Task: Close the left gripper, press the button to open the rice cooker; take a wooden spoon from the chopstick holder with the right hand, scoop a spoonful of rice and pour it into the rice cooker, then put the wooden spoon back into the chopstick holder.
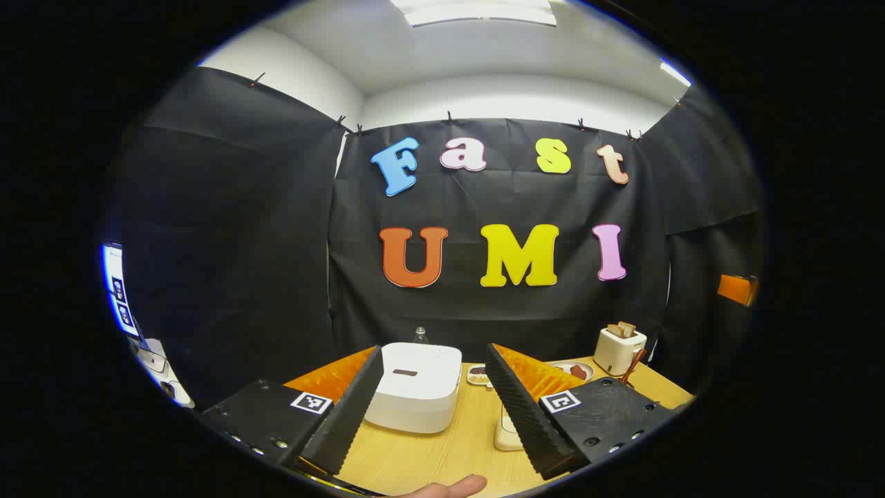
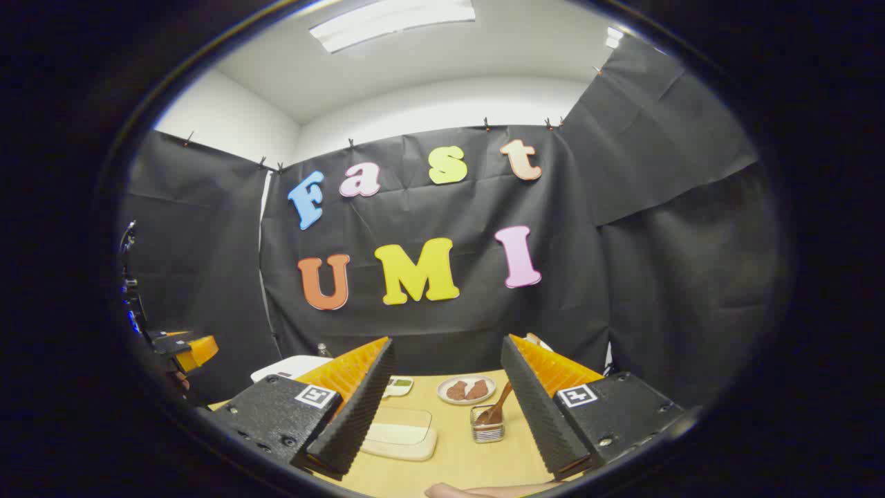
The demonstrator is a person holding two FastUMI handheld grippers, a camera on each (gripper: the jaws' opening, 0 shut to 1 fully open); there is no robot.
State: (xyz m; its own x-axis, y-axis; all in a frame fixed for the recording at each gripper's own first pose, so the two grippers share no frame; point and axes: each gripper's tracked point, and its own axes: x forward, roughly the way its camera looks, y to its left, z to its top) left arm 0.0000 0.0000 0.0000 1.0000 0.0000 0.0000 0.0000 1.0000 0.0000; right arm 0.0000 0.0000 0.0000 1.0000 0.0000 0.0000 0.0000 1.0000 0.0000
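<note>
Left gripper view: left gripper [image 1: 432, 408] spread wide, held above the table [image 1: 442, 456], closed rice cooker [image 1: 415, 387] between its fingers, farther off. To be pressed together first, then brought down squarely on the lid button. Right gripper view: right gripper [image 2: 446, 408] likewise spread; wooden spoon [image 2: 499, 404] upright in chopstick holder [image 2: 487, 430], ahead.

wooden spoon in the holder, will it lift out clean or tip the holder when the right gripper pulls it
The wooden spoon looks rigid and light, so probably lifts cleanly. It leans in the small chopstick holder, so a sideways pull might tip that. The right gripper is open.
</note>
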